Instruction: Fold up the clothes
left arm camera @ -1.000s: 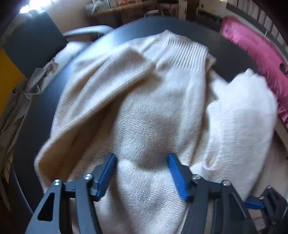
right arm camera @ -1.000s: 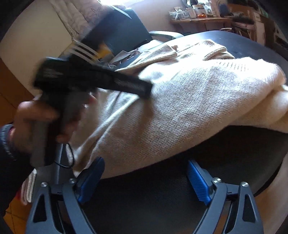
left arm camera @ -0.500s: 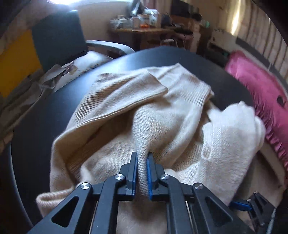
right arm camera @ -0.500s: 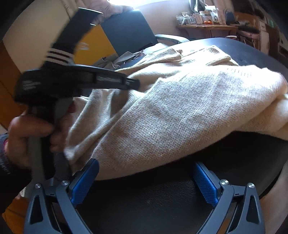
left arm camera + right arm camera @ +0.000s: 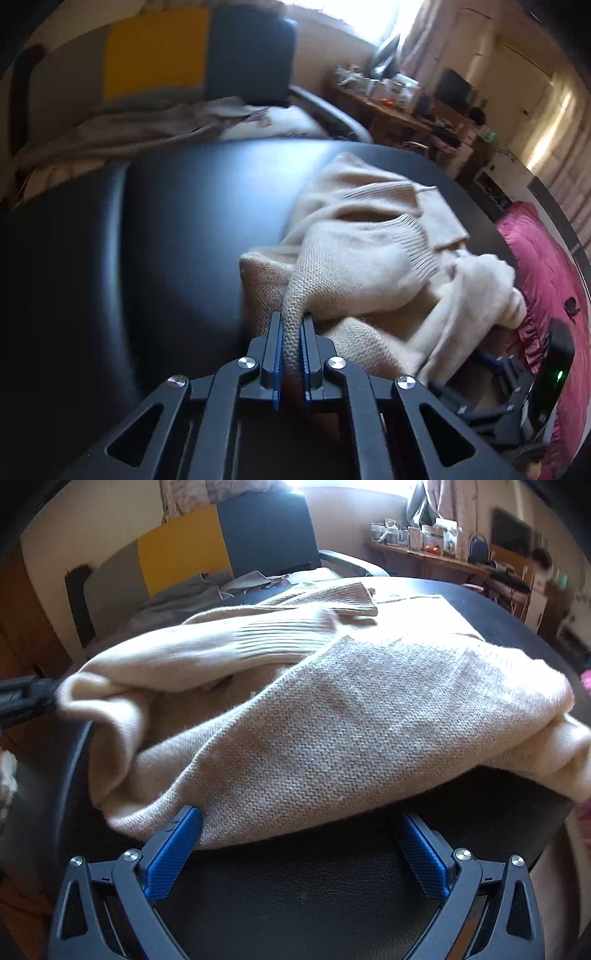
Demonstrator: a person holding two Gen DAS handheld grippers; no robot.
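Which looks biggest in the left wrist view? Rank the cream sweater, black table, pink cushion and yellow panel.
1. black table
2. cream sweater, clamped in the left hand-held gripper
3. pink cushion and yellow panel: look alike in area, and the fisheye distorts edges, so unranked.

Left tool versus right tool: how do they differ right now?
The left tool is clamped shut on a bunched fold of the cream knitted sweater; the right tool stands wide open, gripping nothing. The left pulls cloth taut; the right only meets the sweater's near edge above the black table. Both have blue pads.
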